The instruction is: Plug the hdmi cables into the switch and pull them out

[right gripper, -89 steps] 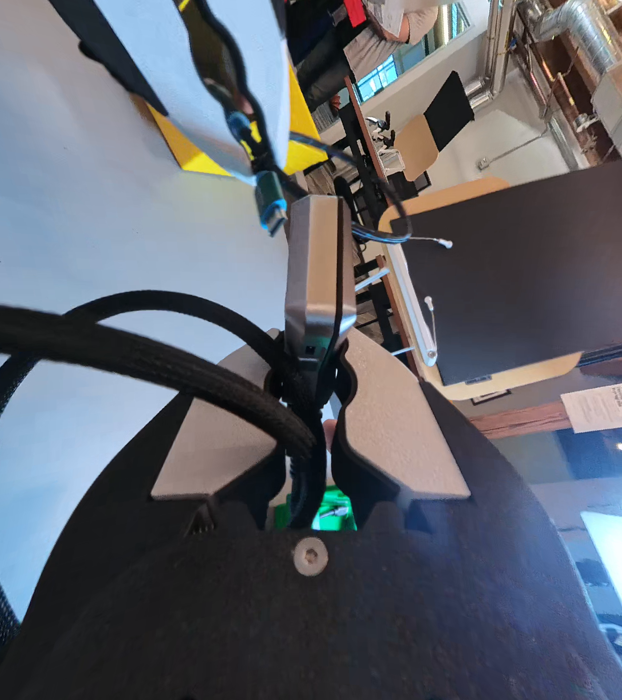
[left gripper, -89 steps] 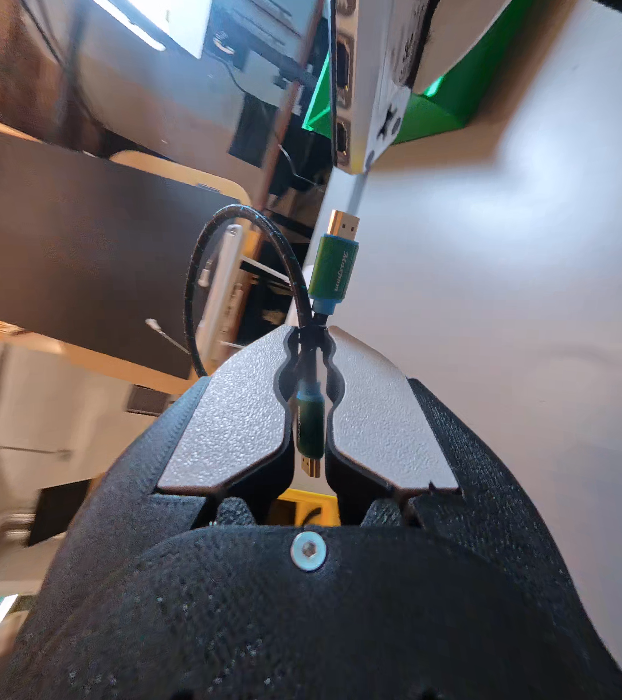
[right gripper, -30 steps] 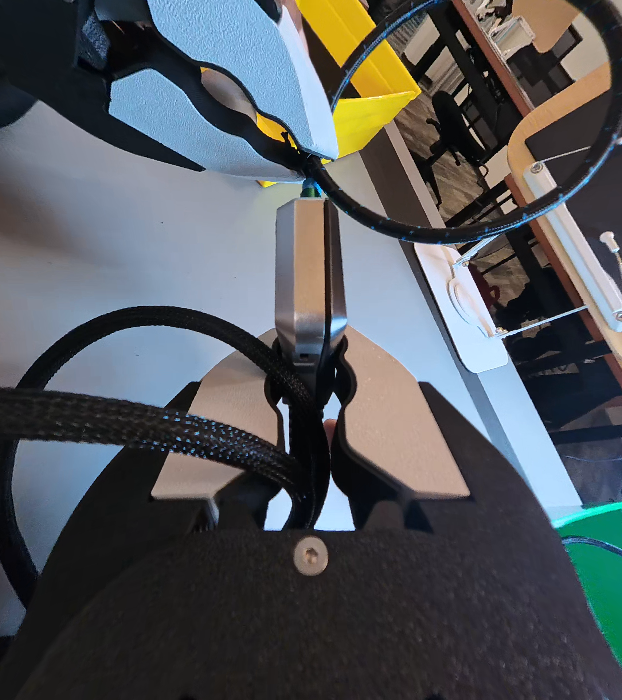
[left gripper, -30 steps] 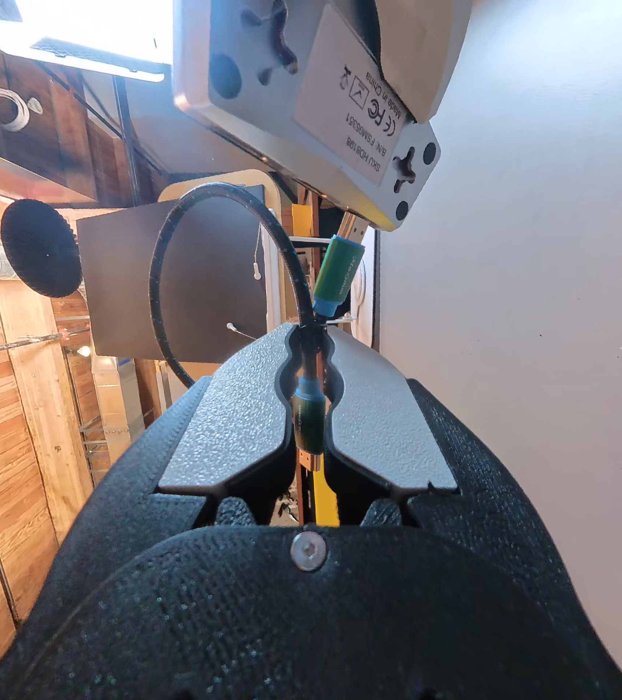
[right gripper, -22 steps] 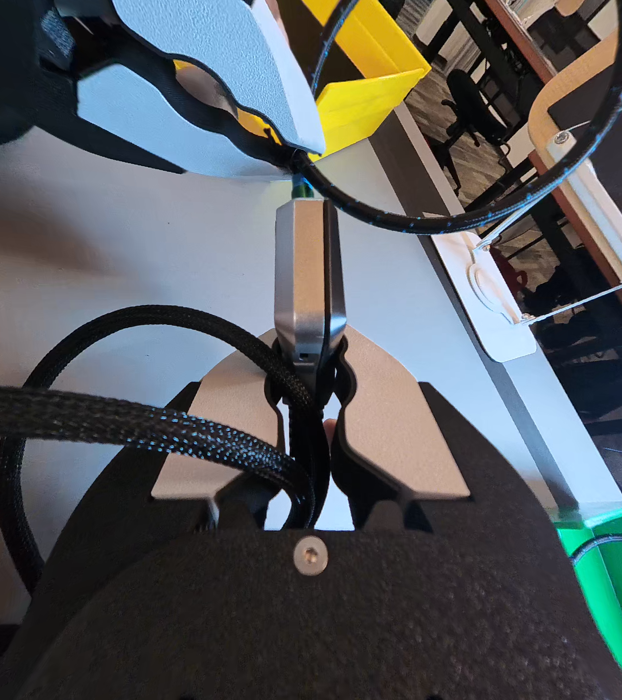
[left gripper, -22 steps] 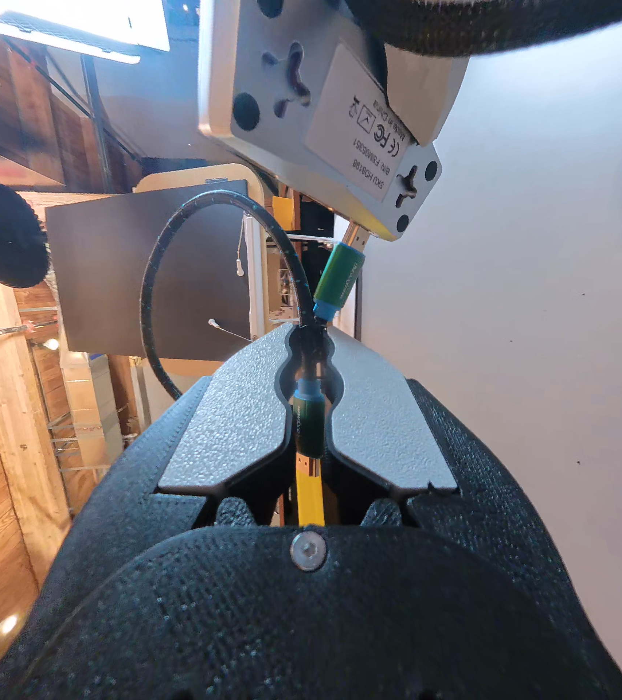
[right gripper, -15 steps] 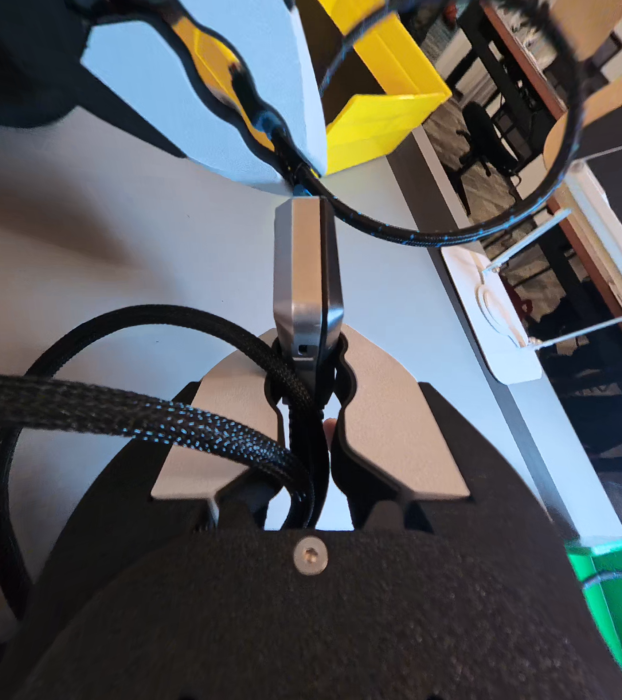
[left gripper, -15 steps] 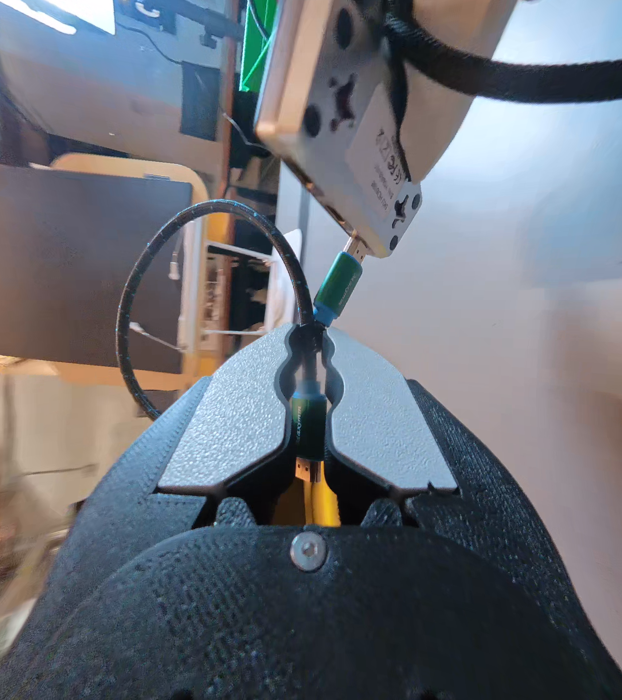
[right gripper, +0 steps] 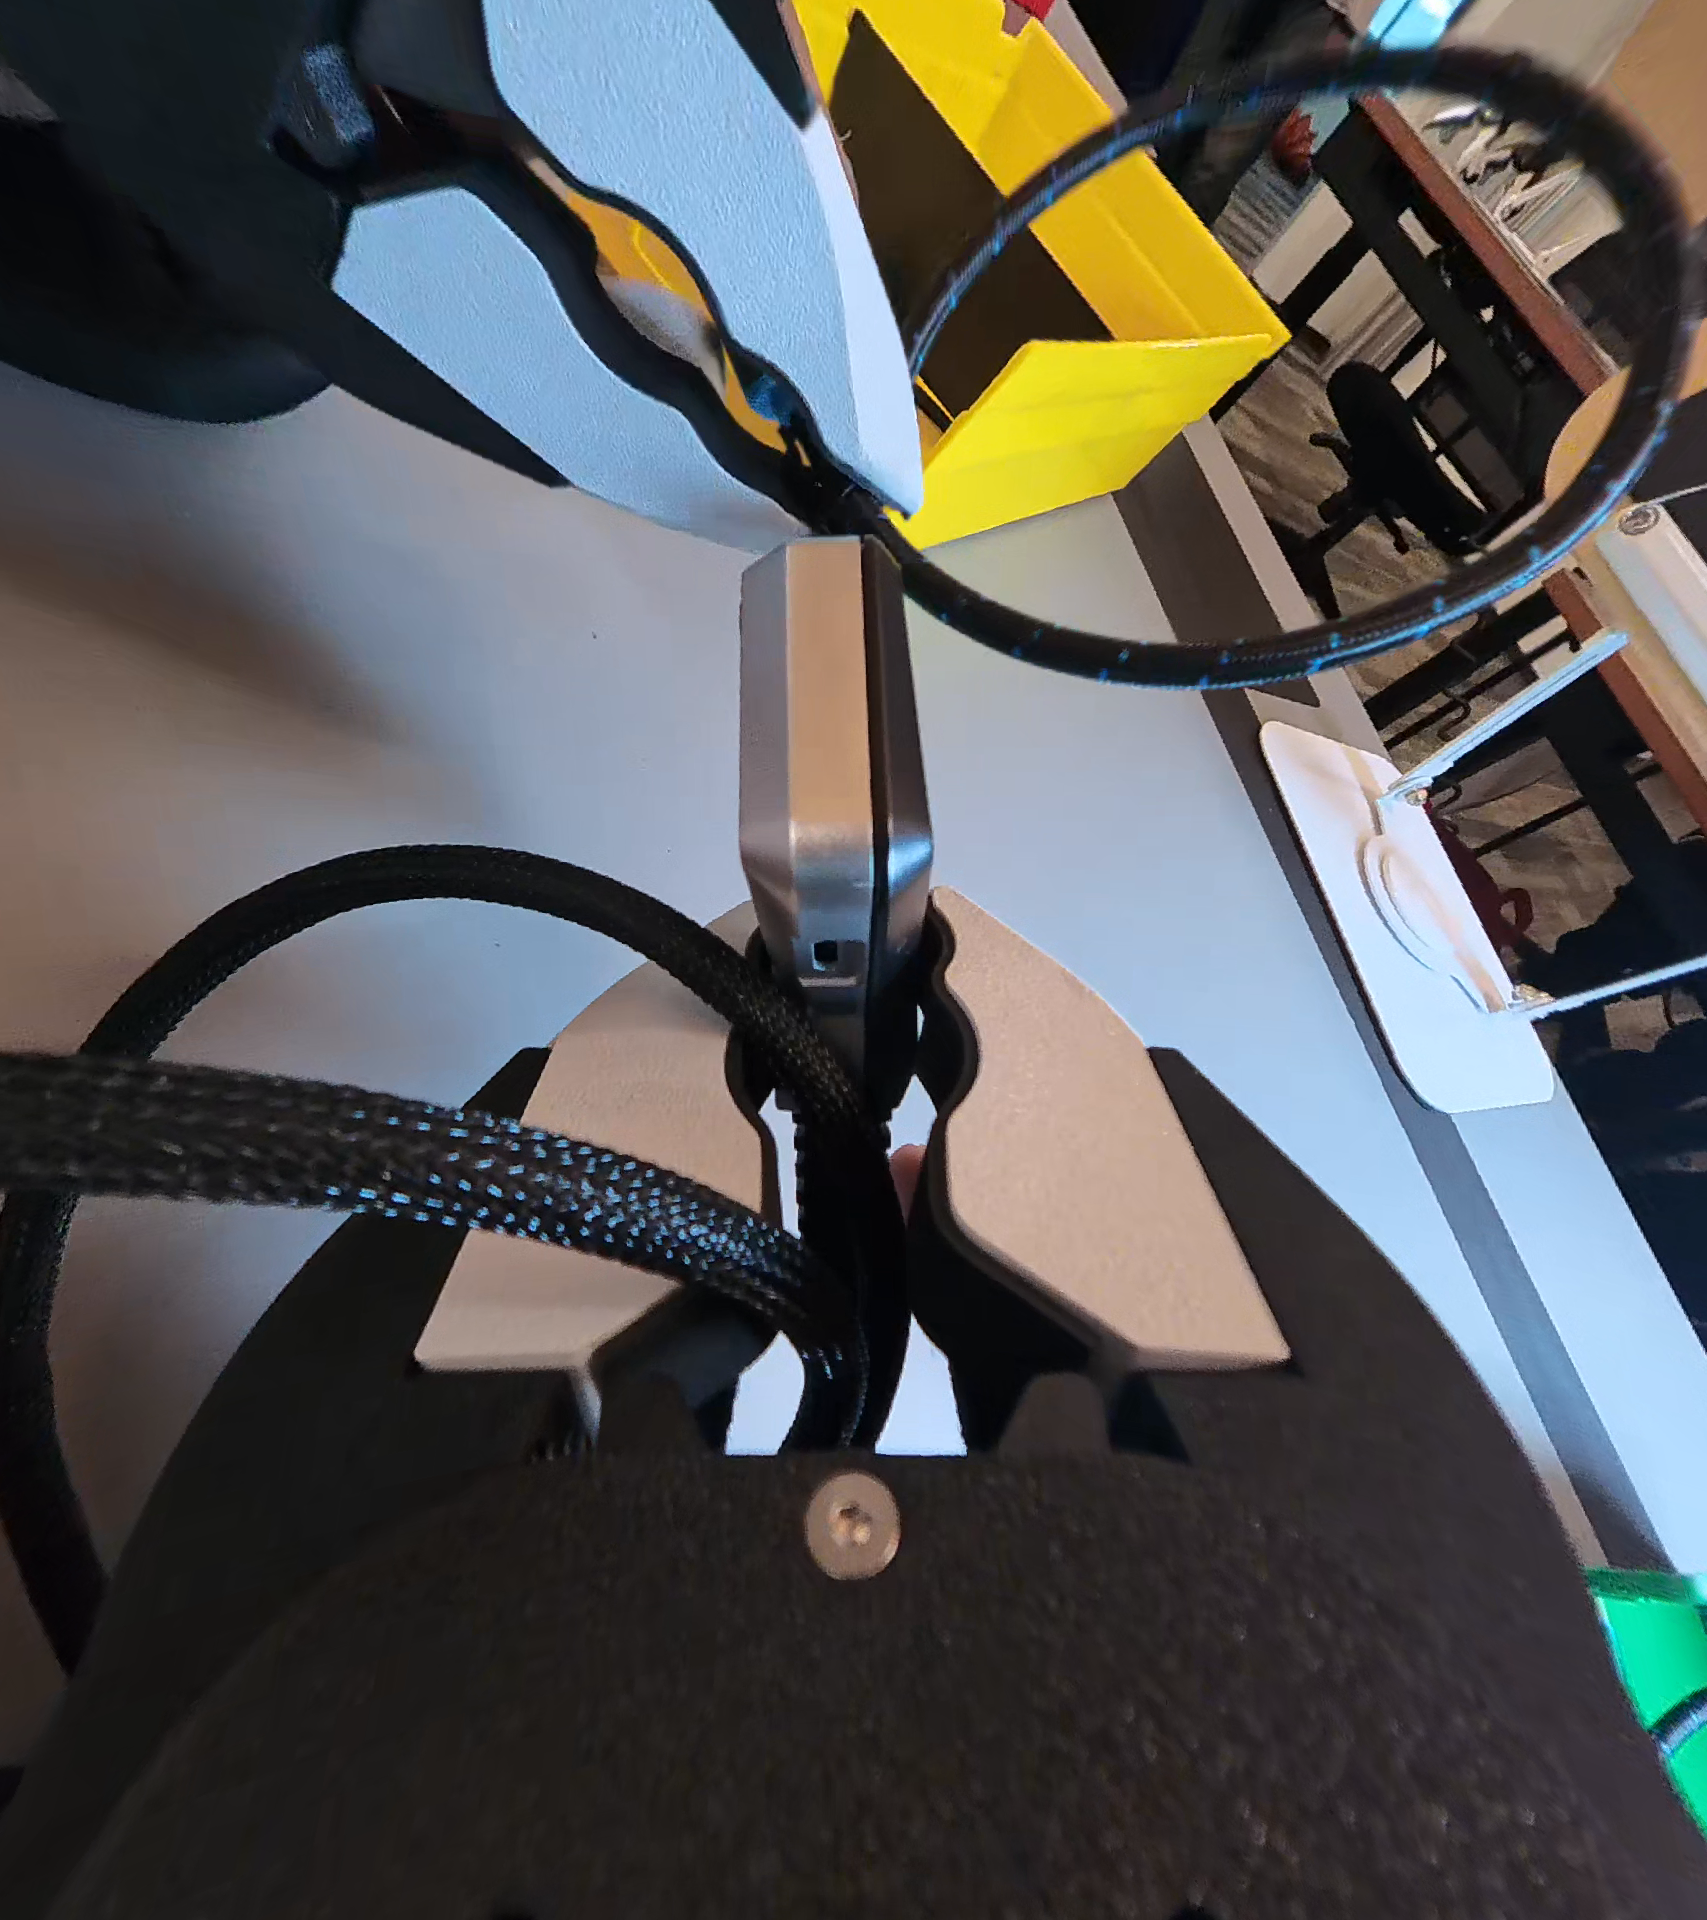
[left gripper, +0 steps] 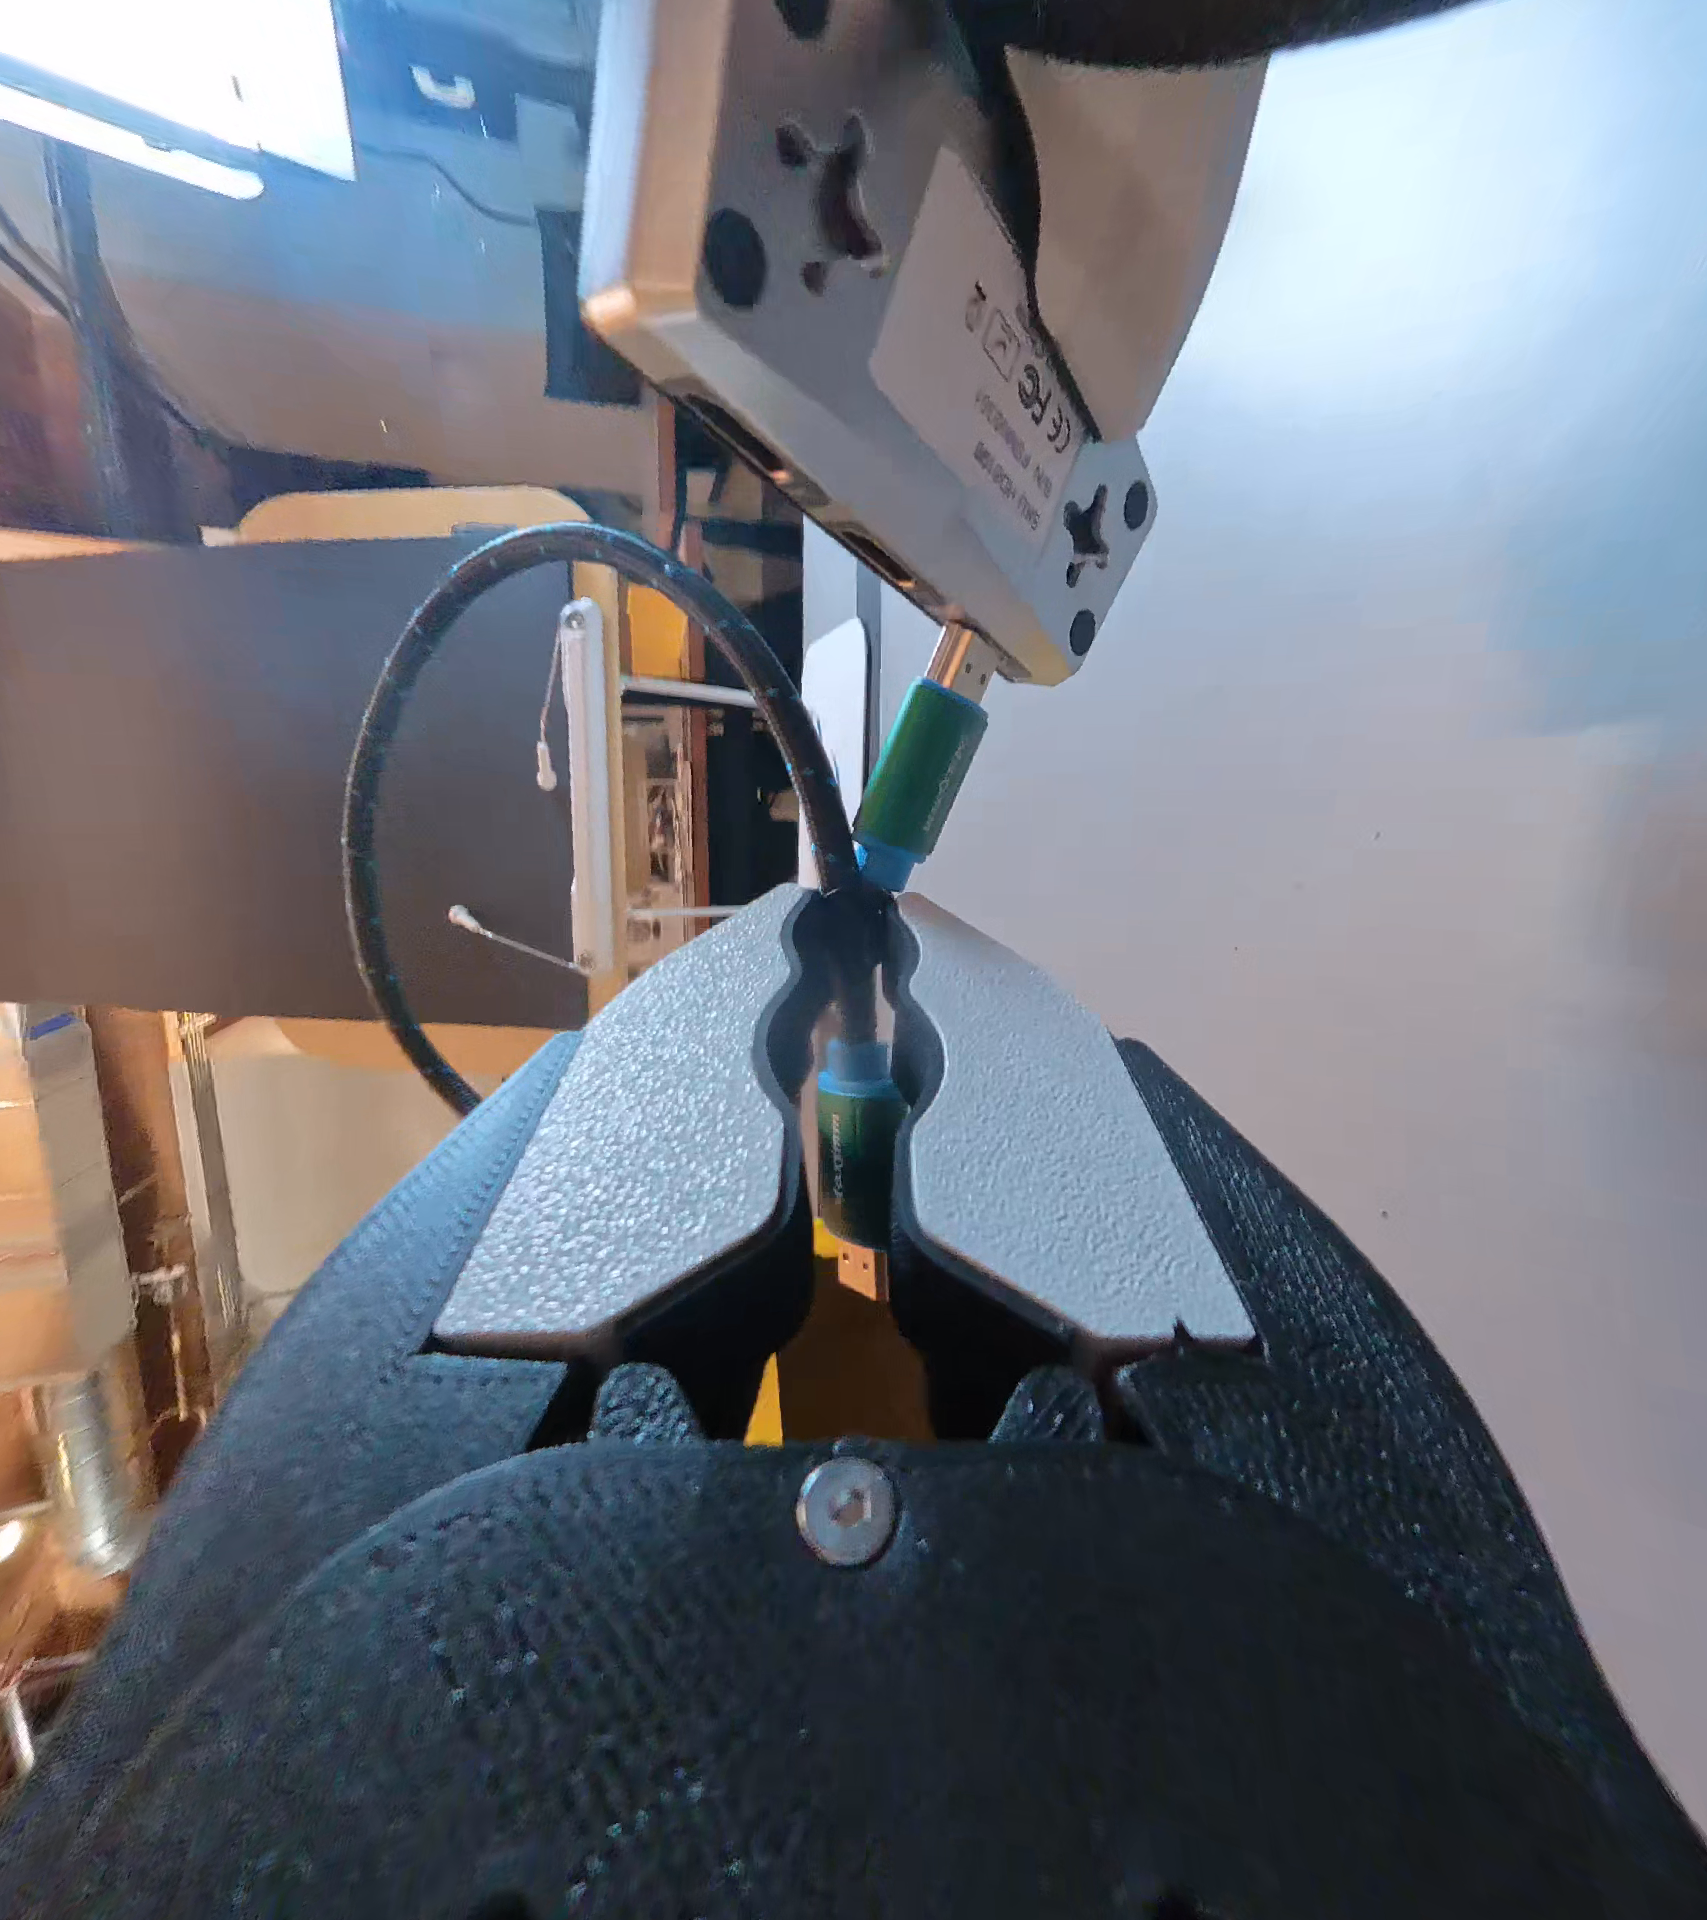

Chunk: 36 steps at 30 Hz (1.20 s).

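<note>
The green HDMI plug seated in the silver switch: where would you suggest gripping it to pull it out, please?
Probably the green metal plug shell itself, not the thin braided black cable the left gripper now pinches just behind it. Come from below the silver switch box, in line with the plug, fingers across the shell's flat faces: it is rigid, and its gold tip is in the port.

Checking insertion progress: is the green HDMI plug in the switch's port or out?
Partly in. The green plug has its metal tip entering the silver switch, but bare metal still shows, so not fully seated.
</note>
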Each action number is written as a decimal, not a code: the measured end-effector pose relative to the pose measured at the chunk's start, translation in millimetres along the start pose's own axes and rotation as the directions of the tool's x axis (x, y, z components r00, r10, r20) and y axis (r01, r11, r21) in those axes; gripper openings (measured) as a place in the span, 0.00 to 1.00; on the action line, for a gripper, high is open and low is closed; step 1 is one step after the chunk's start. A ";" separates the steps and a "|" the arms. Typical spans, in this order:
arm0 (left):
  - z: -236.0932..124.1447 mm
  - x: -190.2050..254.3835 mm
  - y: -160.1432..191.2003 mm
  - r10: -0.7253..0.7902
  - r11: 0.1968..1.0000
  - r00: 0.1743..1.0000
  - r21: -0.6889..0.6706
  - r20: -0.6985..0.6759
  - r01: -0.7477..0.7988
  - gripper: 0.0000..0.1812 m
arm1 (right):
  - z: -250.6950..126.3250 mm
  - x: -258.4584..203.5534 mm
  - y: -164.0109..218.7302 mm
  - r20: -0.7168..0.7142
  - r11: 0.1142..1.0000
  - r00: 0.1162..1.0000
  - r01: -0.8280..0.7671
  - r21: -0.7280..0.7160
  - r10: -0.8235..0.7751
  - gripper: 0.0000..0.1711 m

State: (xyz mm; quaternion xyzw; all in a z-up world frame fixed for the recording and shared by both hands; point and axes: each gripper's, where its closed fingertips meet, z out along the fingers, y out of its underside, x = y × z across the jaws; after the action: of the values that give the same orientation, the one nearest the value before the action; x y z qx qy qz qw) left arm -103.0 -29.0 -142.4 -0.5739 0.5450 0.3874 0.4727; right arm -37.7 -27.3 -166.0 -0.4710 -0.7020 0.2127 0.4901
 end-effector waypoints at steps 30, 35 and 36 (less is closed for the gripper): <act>-0.7 22.2 -20.3 -0.314 0.943 0.930 0.053 -0.191 0.329 0.06 | -6.3 -7.8 9.2 0.050 0.994 0.993 -0.102 -0.027 0.103 0.13; -3.1 26.0 -21.7 -0.334 0.932 0.915 0.066 -0.228 0.357 0.06 | -7.8 -9.1 7.5 0.015 0.999 1.000 -0.019 -0.044 0.019 0.13; -1.6 27.1 -19.9 -0.329 0.937 0.919 0.048 -0.219 0.347 0.06 | -7.1 -9.6 7.1 0.005 0.998 1.000 0.006 -0.058 -0.005 0.13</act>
State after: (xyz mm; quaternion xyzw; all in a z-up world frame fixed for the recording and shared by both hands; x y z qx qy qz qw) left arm -80.5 -38.4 -165.7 -0.6757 0.5001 0.2142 0.4975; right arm -27.5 -33.5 -173.0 -0.4825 -0.7104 0.1920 0.4750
